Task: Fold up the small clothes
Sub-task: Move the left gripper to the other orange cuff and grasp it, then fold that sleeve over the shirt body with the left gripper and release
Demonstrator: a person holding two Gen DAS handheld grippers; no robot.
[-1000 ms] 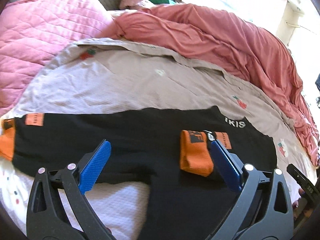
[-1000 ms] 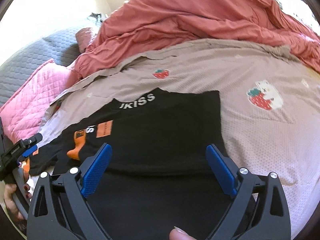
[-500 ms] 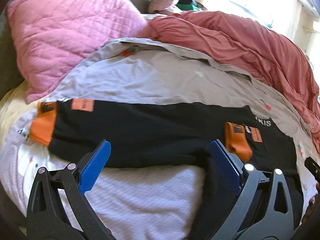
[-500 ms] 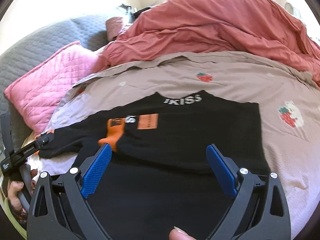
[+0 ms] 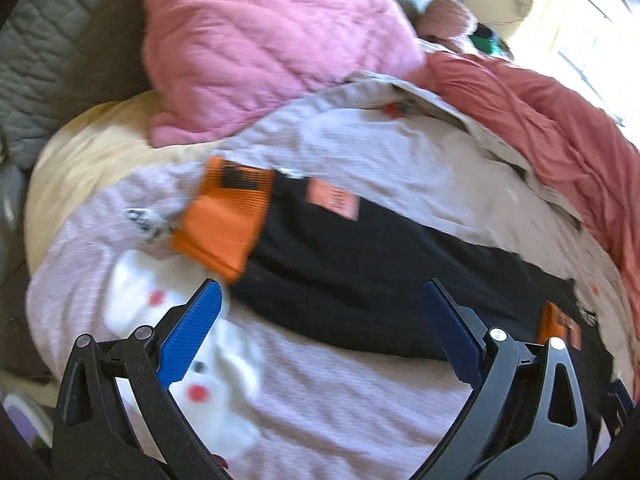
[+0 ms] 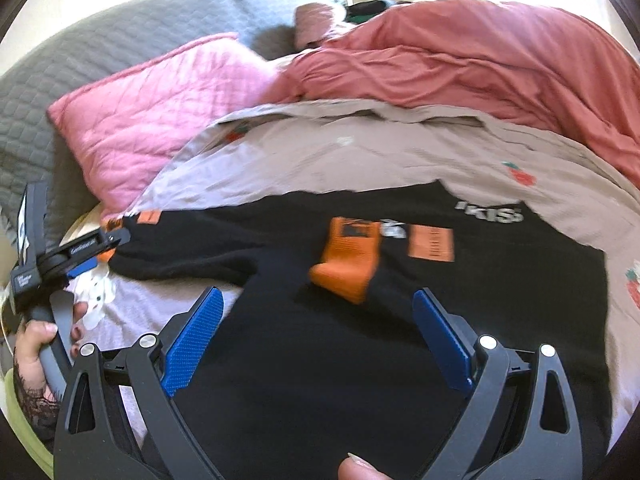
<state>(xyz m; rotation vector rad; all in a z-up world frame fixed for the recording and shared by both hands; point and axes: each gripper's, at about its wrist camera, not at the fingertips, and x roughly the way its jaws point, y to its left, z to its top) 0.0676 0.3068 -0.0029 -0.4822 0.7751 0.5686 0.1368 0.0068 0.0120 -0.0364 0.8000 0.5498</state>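
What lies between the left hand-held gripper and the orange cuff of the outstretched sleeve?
Only bare bedsheet with a white cartoon print separates the open left hand-held gripper from the orange cuff, as the left wrist view shows.

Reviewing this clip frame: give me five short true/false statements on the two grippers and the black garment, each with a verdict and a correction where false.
1. The left gripper is open and holds nothing. True.
2. The right gripper is clamped on the folded orange cuff. False: its jaws are spread and empty; the cuff lies beyond them on the garment.
3. One sleeve of the black garment is folded onto its body. True.
4. The other sleeve's outstretched cuff is blue. False: it is orange.
5. The garment lies on the pink pillow. False: it lies on the printed sheet; the pillow is behind.
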